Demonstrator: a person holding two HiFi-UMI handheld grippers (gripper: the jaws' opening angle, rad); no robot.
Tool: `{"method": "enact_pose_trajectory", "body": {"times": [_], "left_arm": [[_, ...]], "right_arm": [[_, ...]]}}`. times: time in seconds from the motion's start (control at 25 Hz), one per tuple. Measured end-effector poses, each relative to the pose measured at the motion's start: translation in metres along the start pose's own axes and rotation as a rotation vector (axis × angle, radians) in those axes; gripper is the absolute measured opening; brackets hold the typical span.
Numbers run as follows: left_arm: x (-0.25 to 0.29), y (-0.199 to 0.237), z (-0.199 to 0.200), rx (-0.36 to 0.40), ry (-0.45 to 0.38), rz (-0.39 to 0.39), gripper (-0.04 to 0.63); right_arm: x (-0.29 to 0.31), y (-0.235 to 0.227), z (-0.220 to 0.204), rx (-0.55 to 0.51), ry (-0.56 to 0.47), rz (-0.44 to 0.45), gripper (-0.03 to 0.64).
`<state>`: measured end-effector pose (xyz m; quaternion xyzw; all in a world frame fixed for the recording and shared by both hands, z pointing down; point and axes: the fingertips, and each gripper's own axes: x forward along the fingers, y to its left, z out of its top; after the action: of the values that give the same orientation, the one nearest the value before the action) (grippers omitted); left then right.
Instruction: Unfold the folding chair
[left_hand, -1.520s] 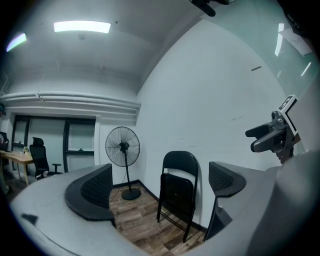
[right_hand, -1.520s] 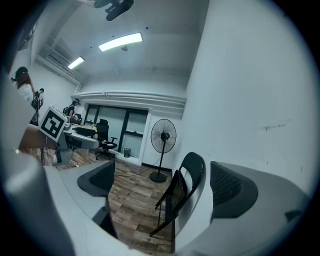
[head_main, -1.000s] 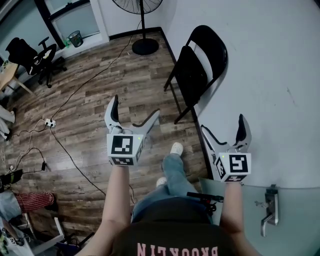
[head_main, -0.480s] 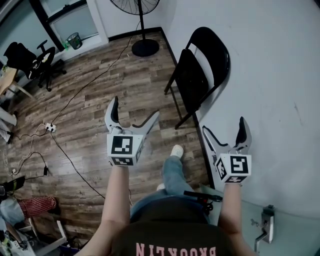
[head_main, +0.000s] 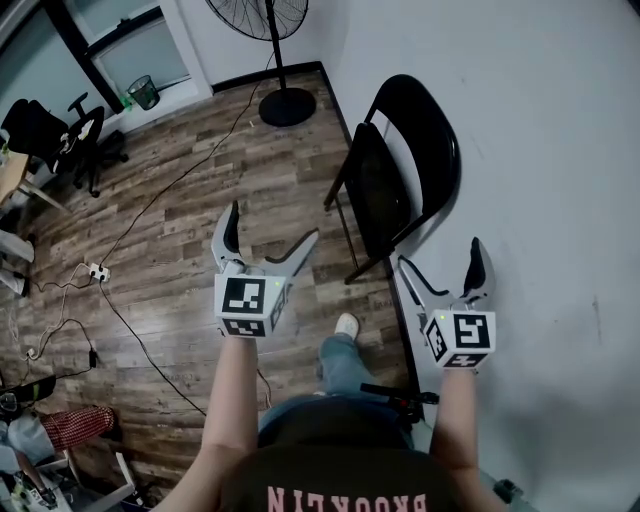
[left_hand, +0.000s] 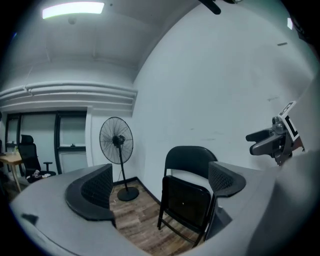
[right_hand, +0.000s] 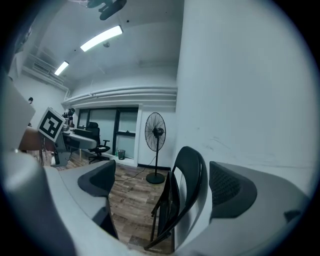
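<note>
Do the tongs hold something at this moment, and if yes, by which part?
Nothing is held. The left tongs and the right tongs are both open and empty; the folding chair stands folded, untouched.

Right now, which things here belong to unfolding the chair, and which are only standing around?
For the job:
- folding chair, black, folded, by the wall
- left gripper, open, empty
- right gripper, open, empty

Standing around:
- standing fan
- office chair
- waste bin
- power strip with cables on the floor
</note>
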<state>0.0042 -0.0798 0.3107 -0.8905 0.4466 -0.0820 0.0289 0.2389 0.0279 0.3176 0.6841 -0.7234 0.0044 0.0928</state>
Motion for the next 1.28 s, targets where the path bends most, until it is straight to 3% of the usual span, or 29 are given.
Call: {"method": "enact_pose_trajectory", "body": {"times": [0.12, 0.56, 1.04, 1.28], "left_arm": [[0.038, 0.004, 0.007, -0.048, -0.006, -0.002, 0.571], [0.151, 0.013, 0.013, -0.042, 0.035, -0.004, 0.571], [0.214, -0.010, 0.008, -0.020, 0.077, -0.089, 0.571], [0.233, -0.019, -0.002, -0.025, 0.095, -0.132, 0.571]], "right_arm": [[0.032, -0.023, 0.001, 0.015, 0.006, 0.003, 0.569], [0.132, -0.073, 0.001, 0.031, 0.028, 0.041, 0.569], [0.164, -0.100, -0.025, 0.076, 0.105, 0.025, 0.569], [0.182, -0.110, -0.052, 0.209, 0.156, 0.004, 0.569]]}}
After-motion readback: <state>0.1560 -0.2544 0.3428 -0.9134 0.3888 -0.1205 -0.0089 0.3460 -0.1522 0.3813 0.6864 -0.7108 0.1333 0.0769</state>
